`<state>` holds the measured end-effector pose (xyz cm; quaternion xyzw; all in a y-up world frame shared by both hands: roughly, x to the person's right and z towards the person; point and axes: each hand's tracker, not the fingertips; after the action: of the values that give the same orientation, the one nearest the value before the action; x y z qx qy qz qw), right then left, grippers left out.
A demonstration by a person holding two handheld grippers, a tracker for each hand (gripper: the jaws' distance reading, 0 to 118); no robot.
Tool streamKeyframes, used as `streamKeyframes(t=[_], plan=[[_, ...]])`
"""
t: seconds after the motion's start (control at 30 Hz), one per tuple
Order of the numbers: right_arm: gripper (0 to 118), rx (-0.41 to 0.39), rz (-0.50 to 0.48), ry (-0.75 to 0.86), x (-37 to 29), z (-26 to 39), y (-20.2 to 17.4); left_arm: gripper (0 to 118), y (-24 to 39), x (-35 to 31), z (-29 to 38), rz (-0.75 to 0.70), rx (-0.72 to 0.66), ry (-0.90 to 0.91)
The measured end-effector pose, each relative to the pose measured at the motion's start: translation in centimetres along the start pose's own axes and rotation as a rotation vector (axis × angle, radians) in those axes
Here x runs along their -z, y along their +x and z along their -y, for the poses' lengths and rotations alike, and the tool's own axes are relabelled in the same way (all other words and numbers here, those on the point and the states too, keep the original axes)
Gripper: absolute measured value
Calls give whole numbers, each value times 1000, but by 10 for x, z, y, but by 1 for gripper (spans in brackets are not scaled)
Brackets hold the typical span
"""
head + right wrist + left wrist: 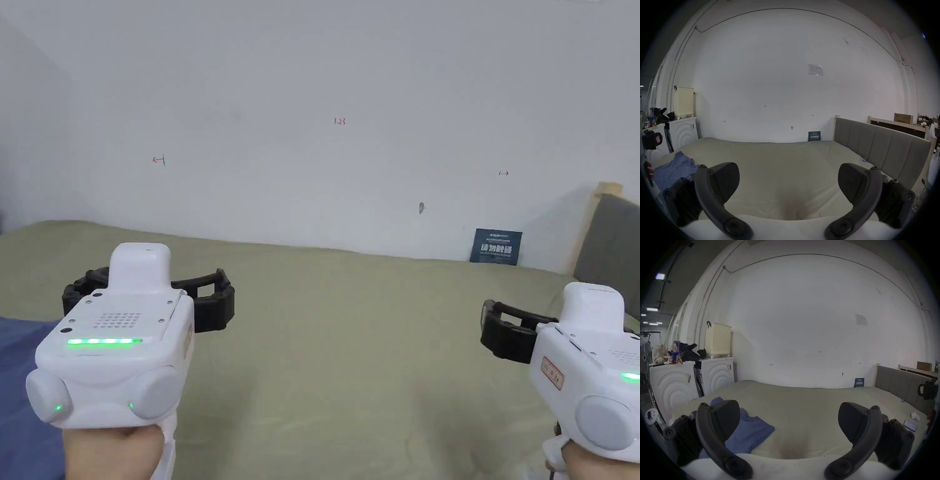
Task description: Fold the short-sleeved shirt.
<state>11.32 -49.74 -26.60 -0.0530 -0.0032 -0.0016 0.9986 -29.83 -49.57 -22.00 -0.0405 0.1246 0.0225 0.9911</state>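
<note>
A wide bed (786, 162) covered by a smooth pale-green sheet stands against a plain white wall (350, 94), with a grey padded headboard (875, 146) at the right end. At the left end stand two white washing machines (688, 382), and a cream perforated basket (718, 340) sits on the nearer one. The blue shirt (750, 431) lies rumpled on the sheet's left part. The left gripper (788, 423) and right gripper (788, 183) hover above the sheet, jaws spread wide and empty.
</note>
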Motion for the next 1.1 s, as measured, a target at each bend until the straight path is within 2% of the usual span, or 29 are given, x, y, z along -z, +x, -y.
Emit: streamKeyframes(t=[0.33, 0.47, 0.63, 0.9, 0.93, 0.97, 1.0, 1.03, 1.07, 1.1], plan=[[117, 30, -10, 3, 0, -2, -5, 118, 0, 0, -3, 21, 36, -16], [117, 12, -26, 1, 0, -3, -7, 118, 1, 0, -6, 15, 37, -20], [117, -50, -35, 3, -2, -5, -12, 118, 1, 0, -10, 12, 23, -21], [116, -49, -53, -8, -9, -5, -16, 118, 3, -1, -9, 45, -20, -59], [109, -57, -48, -13, -9, -4, -17, 118, 5, -1, -7, 31, -11, -64], [94, -65, -48, -14, -10, -4, -17, 118, 6, -1, -6, 19, 4, -66], [59, -87, -54, -9, -12, -2, -18, 116, 8, -1, -4, 13, 34, -75], [0, -109, -47, 0, -14, -1, -20, 106, 11, -2, -2, 23, 67, -93], [0, -134, -35, 2, -15, -1, -21, 71, 14, -4, 0, 40, 85, -92], [0, -145, -26, -33, -13, 4, -23, 0, 16, -6, 3, 49, 109, -85]])
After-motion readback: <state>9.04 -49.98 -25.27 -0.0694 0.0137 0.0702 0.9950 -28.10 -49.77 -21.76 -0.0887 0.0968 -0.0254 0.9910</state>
